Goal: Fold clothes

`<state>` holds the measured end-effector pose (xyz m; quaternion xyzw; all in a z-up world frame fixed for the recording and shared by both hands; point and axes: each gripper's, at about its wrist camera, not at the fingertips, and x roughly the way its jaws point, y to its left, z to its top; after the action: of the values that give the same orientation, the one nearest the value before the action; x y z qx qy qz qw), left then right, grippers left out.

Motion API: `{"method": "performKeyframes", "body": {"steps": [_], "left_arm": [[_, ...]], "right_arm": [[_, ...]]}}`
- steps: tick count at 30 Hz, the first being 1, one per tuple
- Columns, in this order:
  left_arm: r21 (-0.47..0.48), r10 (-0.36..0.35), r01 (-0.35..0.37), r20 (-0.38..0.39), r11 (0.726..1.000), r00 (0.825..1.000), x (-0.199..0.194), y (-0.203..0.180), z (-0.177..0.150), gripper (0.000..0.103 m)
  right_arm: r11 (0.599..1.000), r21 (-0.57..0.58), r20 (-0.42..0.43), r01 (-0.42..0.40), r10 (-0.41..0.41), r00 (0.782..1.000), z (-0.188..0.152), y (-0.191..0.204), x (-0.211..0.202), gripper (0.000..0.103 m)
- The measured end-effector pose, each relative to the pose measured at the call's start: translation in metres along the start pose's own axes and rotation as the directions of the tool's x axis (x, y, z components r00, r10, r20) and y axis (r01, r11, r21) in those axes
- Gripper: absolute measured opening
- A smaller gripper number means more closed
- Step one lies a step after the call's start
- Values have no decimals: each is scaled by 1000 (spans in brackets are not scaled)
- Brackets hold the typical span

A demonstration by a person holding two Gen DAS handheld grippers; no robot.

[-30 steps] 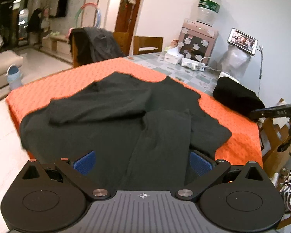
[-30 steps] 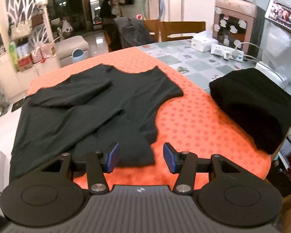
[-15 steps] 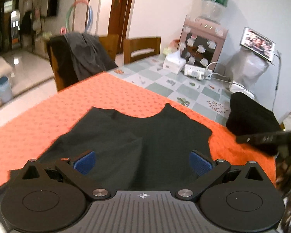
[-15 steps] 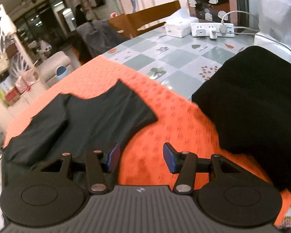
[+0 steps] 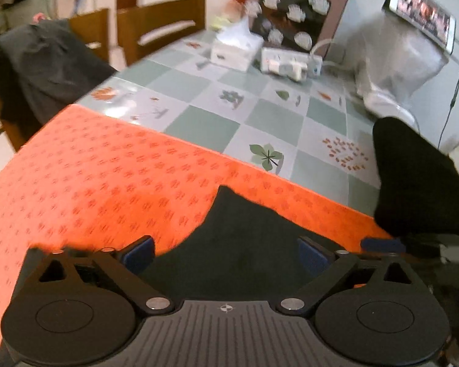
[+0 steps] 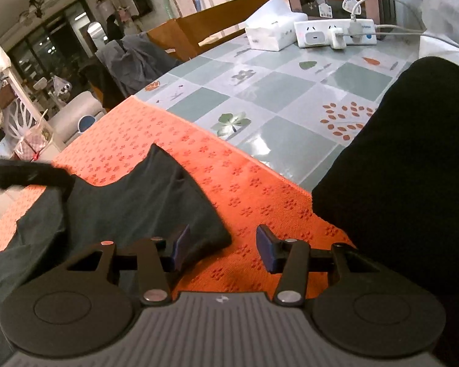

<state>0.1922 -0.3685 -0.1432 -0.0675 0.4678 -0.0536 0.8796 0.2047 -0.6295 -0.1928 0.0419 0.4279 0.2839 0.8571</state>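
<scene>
I see the black shirt (image 6: 131,211) lying flat on the orange patterned mat (image 6: 229,180), its neckline curving toward the far edge and one shoulder tip pointing at the checked tablecloth (image 6: 278,91). My right gripper (image 6: 223,244) hangs low over the shirt's shoulder edge, jaws spread apart and holding nothing; its left pad sits above the cloth, its right pad above bare mat. My left gripper (image 5: 226,252) is also released, jaws wide, straddling the same shoulder area of the shirt (image 5: 244,244), with nothing between the pads.

Close on my right sits a folded stack of black clothes (image 6: 413,168), partly on the mat and partly on the tablecloth; it crowds the right gripper's outer side. In the left wrist view the right gripper's blue pad (image 5: 379,244) shows just beside that stack.

Farther back on the tablecloth stand a white tissue box (image 6: 272,33) and a power strip (image 6: 333,32) with a plugged cable. Wooden chairs (image 5: 162,33) line the far side, one draped with a dark jacket (image 5: 52,64).

Open mat stretches to the left of the shirt and between its shoulder and the mat's far edge.
</scene>
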Motion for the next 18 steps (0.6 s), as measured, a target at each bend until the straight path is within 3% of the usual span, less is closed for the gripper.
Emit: {"method": "performKeyframes", "body": {"steps": [7,11,13,14,15,17,18], "left_arm": [[16,-33,34,-73,999,997,61,10,38,76],[-13,-57,56,-86,998,995,78,16,44,66],[-18,-65,64,-76,998,995,77,17,44,59],[-20,-68,67,-70,998,995,77,18,44,49],[-22,-72,71,-64,997,995,76,18,44,29],[-26,-79,78,-51,997,996,74,19,44,10],[-29,-83,82,-45,996,996,73,20,44,10]], "right_arm": [[1000,-20,-1,5,-5,1000,-2,4,17,42],[1000,-31,-2,7,-7,1000,-3,6,26,40],[998,-53,-1,17,-17,1000,-3,8,28,34],[998,-63,-1,21,-21,1000,-2,8,28,29],[997,-74,0,24,-25,1000,-2,8,28,24],[996,-87,-12,4,-5,1000,-2,8,29,15],[995,-97,-12,1,-3,1000,-3,8,29,13]]}}
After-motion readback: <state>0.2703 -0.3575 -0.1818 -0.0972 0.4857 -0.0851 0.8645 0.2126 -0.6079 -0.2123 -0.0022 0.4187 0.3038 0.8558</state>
